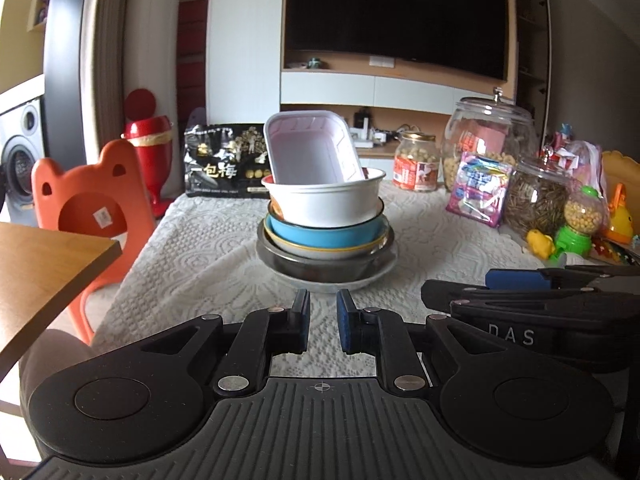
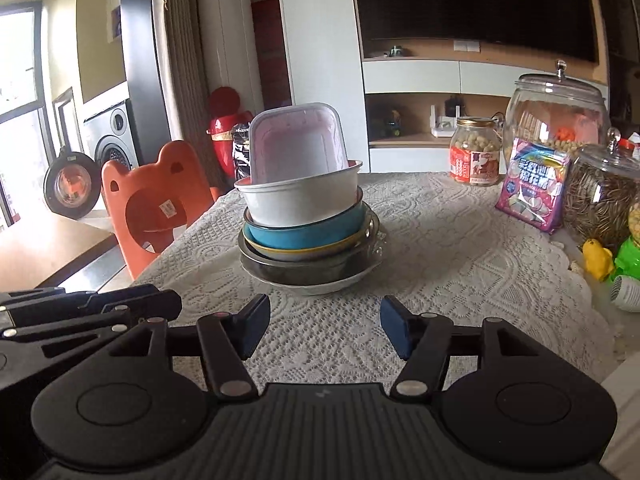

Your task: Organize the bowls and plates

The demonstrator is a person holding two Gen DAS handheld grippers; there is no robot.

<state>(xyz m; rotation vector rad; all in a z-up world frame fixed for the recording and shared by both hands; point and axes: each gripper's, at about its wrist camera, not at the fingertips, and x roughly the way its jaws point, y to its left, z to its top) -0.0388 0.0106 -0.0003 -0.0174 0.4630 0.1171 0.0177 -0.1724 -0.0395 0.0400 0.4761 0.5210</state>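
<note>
A stack of dishes stands mid-table on the lace cloth (image 1: 200, 248). From the bottom it holds a white plate (image 1: 360, 282), a dark metal bowl (image 1: 320, 268), a yellow-rimmed bowl, a blue bowl (image 1: 320, 236) and a white bowl (image 1: 324, 204). A pink-white rectangular tub (image 1: 312, 152) leans tilted in the top bowl. My left gripper (image 1: 323, 300) is shut and holds nothing, just short of the plate. The right wrist view shows the same stack, with the tub (image 2: 300, 140), white bowl (image 2: 304, 200) and blue bowl (image 2: 308, 232). My right gripper (image 2: 325, 306) is open and empty before the plate (image 2: 344, 280).
An orange bear-shaped chair (image 1: 92, 200) and a wooden tabletop corner (image 1: 48, 264) are on the left. A black snack bag (image 1: 224, 164) lies behind the stack. Glass jars (image 1: 492, 140), a pink packet (image 1: 480, 188) and toys (image 1: 576, 232) crowd the right side.
</note>
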